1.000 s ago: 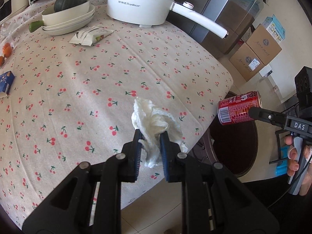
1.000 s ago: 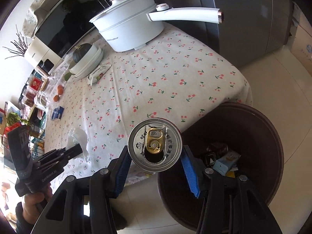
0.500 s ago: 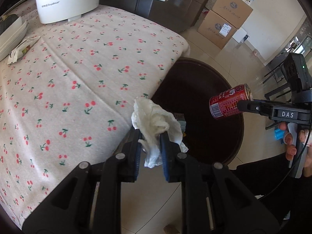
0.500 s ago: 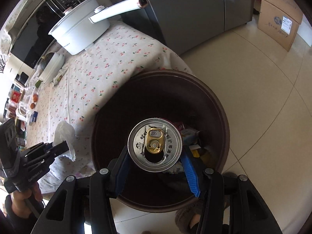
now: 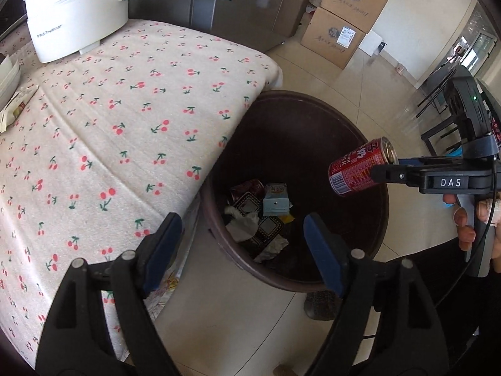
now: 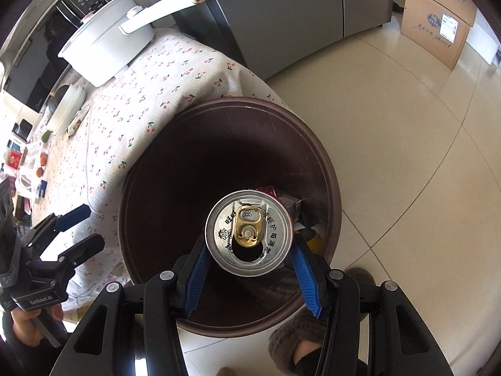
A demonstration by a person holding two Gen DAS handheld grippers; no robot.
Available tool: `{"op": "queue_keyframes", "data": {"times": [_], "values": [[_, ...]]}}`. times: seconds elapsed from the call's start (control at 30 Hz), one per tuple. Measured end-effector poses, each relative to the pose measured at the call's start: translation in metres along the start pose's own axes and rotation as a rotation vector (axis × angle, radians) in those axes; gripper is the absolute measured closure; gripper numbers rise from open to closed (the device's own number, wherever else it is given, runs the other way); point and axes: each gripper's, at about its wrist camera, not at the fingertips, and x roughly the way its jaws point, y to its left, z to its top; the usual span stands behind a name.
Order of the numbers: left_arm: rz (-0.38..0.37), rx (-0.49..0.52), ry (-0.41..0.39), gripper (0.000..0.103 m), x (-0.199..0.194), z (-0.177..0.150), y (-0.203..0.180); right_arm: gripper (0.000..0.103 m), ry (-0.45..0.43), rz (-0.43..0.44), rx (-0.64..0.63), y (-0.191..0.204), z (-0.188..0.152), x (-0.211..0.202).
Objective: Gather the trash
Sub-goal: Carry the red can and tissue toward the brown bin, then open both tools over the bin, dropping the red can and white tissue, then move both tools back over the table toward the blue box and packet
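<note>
My left gripper [image 5: 241, 217] hangs over the near edge of the dark brown trash bin [image 5: 297, 138], its jaws opening with nothing between them. A crumpled white tissue [image 5: 242, 227] lies in the bin among cartons, wrappers and a red can. My right gripper [image 6: 249, 241] is shut on a red drink can [image 6: 249, 235], held over the bin's [image 6: 332, 188] opening with its pull-tab top toward the camera. In the left wrist view the can [image 5: 357, 172] hangs tilted above the bin's right side. The right wrist view shows the left gripper [image 6: 90, 225] open at the bin's left edge.
The bin stands on the tiled floor against the table with the cherry-print cloth [image 5: 109, 125]. A white pot [image 5: 72, 15] with a long handle and a wrapper [image 5: 15, 106] lie on the table. Cardboard boxes [image 5: 341, 28] stand beyond. A slippered foot [image 6: 300, 338] is beside the bin.
Both grippers moved from over the table to above the bin. The left gripper opened and the white tissue left its jaws. The right gripper kept the can.
</note>
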Motion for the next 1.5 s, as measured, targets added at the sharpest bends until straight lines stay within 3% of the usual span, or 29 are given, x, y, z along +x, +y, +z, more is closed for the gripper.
{"op": "queue_keyframes", "data": {"times": [0.27,0.4,0.53,0.7,1.07,1.5], "values": [[0.076,-0.046,-0.004,0.016,-0.022,-0.014,0.027,0.050,0.040,-0.002,-0.020,0.021,0.002,0.012],[0.117,-0.071,-0.013,0.005,-0.034,-0.026,0.042,0.049,0.069,0.010,-0.015,0.030,0.002,0.016],[0.145,-0.105,-0.018,0.002,-0.044,-0.036,0.057,0.031,0.052,0.035,-0.024,0.044,0.007,0.011],[0.186,-0.163,-0.026,0.001,-0.059,-0.047,0.079,0.025,0.024,0.033,-0.065,0.065,0.011,0.005],[0.297,-0.337,-0.044,0.001,-0.096,-0.077,0.136,0.021,0.030,0.029,-0.144,0.124,0.022,0.016],[0.357,-0.617,-0.083,0.001,-0.133,-0.112,0.225,0.019,0.037,0.073,-0.276,0.222,0.038,0.029]]}}
